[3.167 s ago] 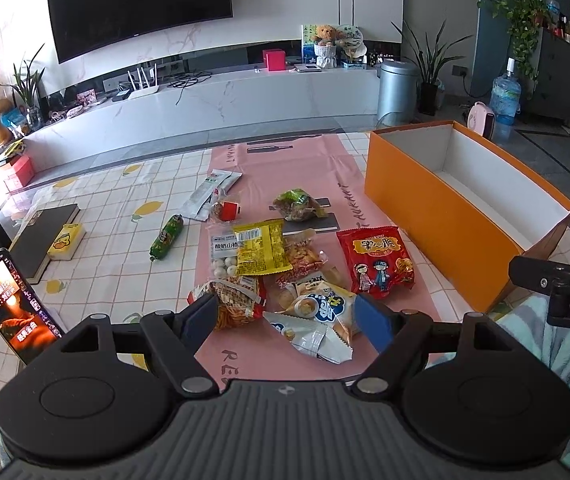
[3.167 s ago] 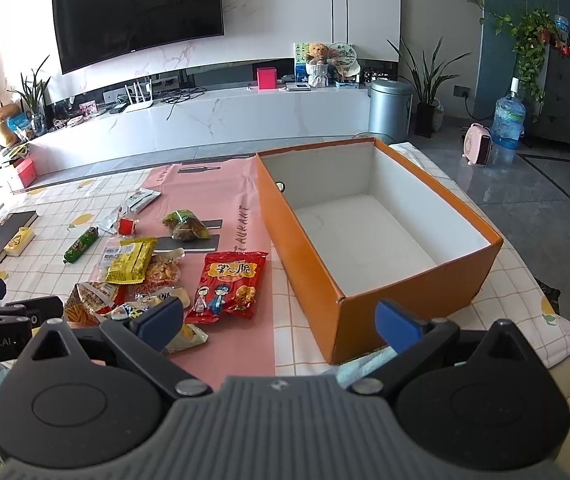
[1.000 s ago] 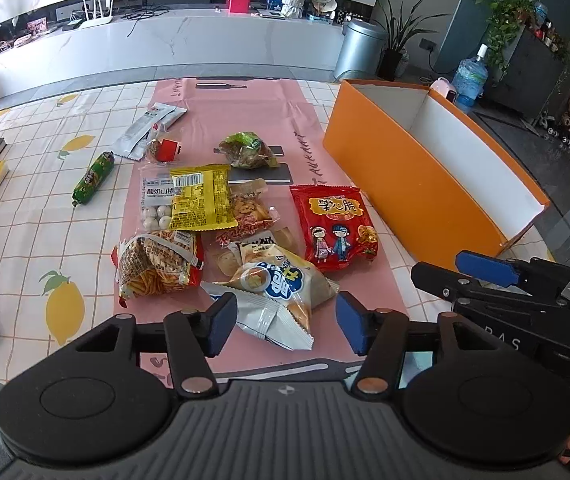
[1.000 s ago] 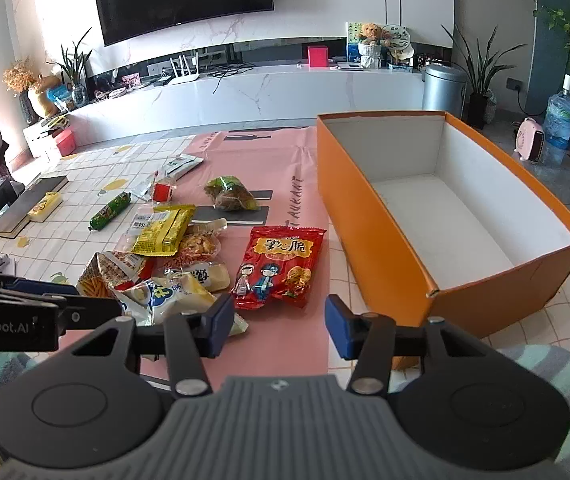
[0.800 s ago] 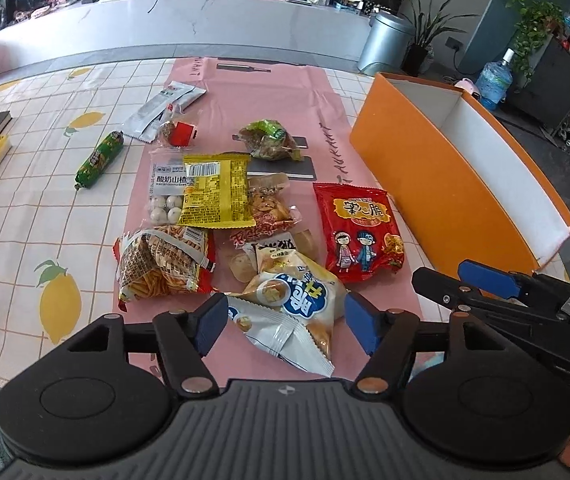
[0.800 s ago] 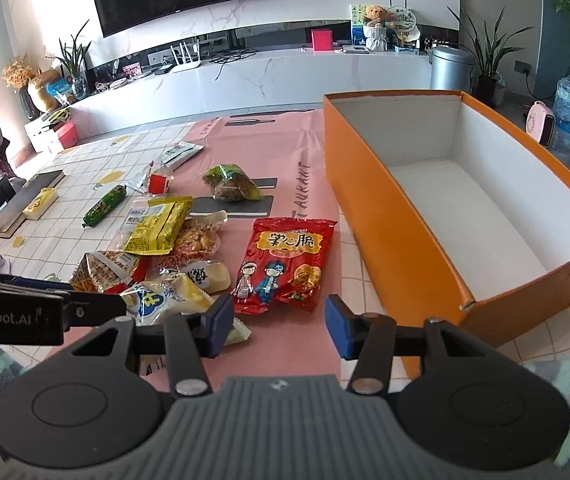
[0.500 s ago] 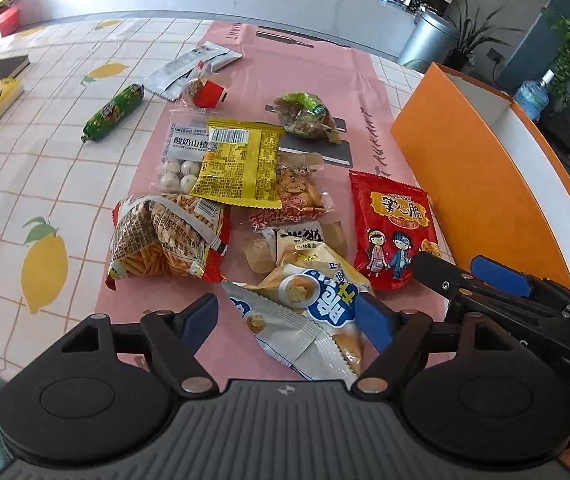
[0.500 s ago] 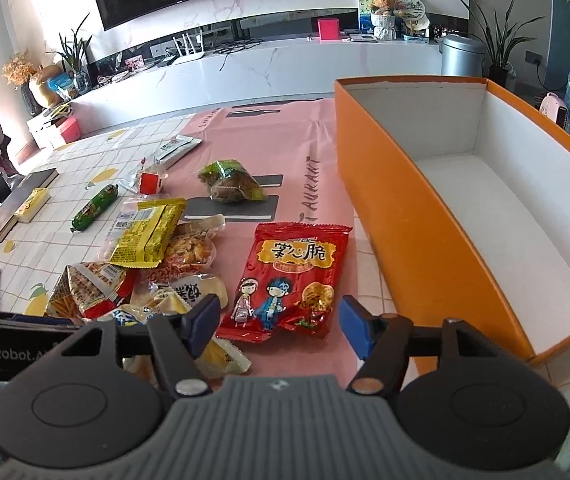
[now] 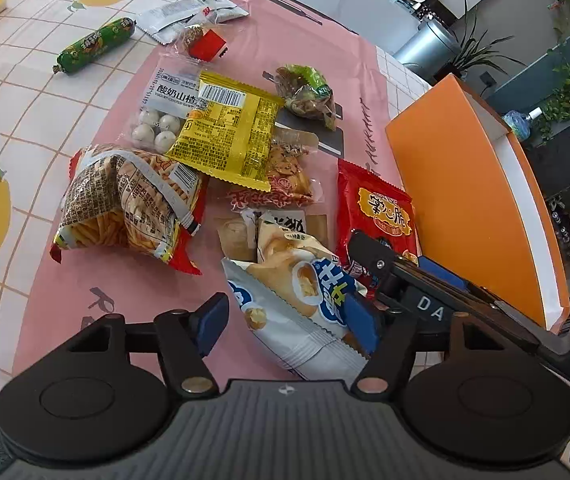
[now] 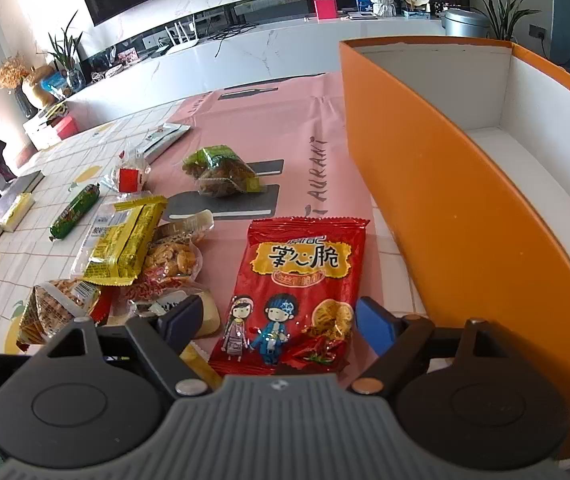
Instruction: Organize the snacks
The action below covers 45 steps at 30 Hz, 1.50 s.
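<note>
Several snack packs lie on a pink mat. My left gripper is open, its jaws either side of a white and blue puff pack. My right gripper is open, its jaws either side of the near end of a red noodle-snack pack, which also shows in the left wrist view. An empty orange box with white inside stands to the right. Nearby lie a yellow pack, a striped chip bag and a green-wrapped snack.
A green sausage stick, a small red pack and white sachets lie further back. A book lies at the far left on the checked tablecloth. The right gripper's body crosses the left wrist view.
Both grippers have come forward and down onto the snack pile. The left jaws now flank the white and blue pack; the right jaws now flank the red pack's near end.
</note>
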Each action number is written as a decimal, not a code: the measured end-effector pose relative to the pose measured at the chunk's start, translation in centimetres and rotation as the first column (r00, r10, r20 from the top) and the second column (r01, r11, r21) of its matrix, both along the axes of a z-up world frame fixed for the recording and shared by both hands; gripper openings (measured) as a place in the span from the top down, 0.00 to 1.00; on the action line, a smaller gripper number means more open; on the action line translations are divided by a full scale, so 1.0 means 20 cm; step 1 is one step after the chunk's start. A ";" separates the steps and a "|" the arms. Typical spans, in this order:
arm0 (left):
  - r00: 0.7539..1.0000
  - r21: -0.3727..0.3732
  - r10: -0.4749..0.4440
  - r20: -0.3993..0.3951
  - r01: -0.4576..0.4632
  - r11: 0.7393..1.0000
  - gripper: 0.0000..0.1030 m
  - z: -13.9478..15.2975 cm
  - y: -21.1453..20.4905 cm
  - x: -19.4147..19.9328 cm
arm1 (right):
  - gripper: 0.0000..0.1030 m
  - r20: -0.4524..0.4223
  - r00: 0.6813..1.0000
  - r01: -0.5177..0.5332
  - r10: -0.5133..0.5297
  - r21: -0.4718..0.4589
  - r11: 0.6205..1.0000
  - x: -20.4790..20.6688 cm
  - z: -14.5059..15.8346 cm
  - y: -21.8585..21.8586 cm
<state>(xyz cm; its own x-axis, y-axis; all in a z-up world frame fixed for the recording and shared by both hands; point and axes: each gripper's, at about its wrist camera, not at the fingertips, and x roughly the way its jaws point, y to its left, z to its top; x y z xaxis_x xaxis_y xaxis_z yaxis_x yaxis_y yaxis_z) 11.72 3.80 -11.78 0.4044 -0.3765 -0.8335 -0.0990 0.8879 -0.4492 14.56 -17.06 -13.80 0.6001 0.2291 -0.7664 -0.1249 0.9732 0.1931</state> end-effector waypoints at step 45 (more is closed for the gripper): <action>0.921 0.190 -0.179 0.345 0.119 0.975 0.66 0.63 -0.27 -0.23 | 0.44 0.202 0.977 0.030 -0.063 0.162 0.986 -0.43 0.56 -0.42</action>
